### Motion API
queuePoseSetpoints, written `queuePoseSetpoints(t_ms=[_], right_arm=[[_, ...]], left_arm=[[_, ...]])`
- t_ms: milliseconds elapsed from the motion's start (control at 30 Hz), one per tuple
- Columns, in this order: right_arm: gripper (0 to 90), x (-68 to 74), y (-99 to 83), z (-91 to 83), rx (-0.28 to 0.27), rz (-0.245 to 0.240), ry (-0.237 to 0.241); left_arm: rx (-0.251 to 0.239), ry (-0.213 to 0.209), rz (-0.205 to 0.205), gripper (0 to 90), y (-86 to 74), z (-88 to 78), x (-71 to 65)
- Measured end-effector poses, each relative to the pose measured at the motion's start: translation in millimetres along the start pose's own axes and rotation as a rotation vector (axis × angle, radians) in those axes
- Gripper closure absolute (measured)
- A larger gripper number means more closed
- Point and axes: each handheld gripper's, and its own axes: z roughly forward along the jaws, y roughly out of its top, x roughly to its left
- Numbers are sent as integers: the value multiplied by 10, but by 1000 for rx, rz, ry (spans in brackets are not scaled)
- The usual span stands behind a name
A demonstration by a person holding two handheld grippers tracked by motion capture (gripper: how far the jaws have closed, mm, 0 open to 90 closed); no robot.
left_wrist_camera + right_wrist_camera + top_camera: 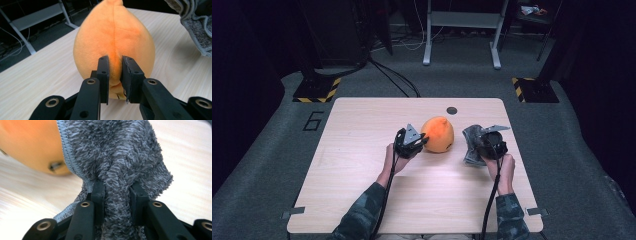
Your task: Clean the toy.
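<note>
Left gripper [424, 142]: pinched a fold of the orange plush toy [438, 135] between both pads, at the toy's left side in the high view.
Right gripper [479, 142]: clamped on a bunched part of the grey fluffy cloth [117, 157].
Orange plush toy: sat on the wooden table [362, 150], near the middle, between the two grippers.
Grey fluffy cloth: just beside the toy, at the right of it, partly lifted off the table.

- The table [362, 165] was bright, but the room around it was very dark.
- Up close, the orange toy [27, 145] looked blurry.
- Soft shadows lay under things.
</note>
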Motion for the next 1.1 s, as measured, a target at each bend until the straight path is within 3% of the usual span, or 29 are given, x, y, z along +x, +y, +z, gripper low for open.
queuePoseSetpoints(t_ms=[133, 300, 333, 367, 400, 433, 467, 500, 600, 700, 833, 967, 1100], right_arm=[[683, -36, -166, 110, 32, 13, -19], [604, -56, -365, 324, 87, 23, -37], [604, -56, -365, 324, 87, 23, -37], [562, -53, -391, 360, 95, 26, -40], [457, -55, -435, 415, 114, 39, -35], [457, -55, -435, 415, 114, 39, -35], [362, -70, -470, 417, 102, 49, -17], [362, -70, -470, 417, 102, 49, -17], [189, -64, -505, 368, 85, 60, -7], [132, -56, -558, 267, 48, 61, -3], [67, -86, -704, 54, -24, 70, 17], [41, -114, -839, -42, -43, 66, 9], [32, -154, -1070, -84, -50, 71, -3]], left_arm=[[31, 5, -16, 714, -85, -31, 39], [78, 26, -38, 544, -165, -40, 88], [91, 28, -38, 544, -182, -43, 99], [104, 30, -46, 506, -203, -40, 106], [128, 34, -61, 441, -247, -47, 124], [128, 34, -61, 415, -247, -47, 124], [137, 40, -62, 391, -270, -54, 135], [146, 41, -74, 391, -293, -67, 142], [164, 41, -101, 309, -357, -127, 168], [163, 48, -105, 251, -403, -247, 170], [174, 58, -119, 168, -479, -449, 162], [192, 80, -148, 145, -648, -645, 124], [244, 103, -180, 74, -871, -804, 88]])
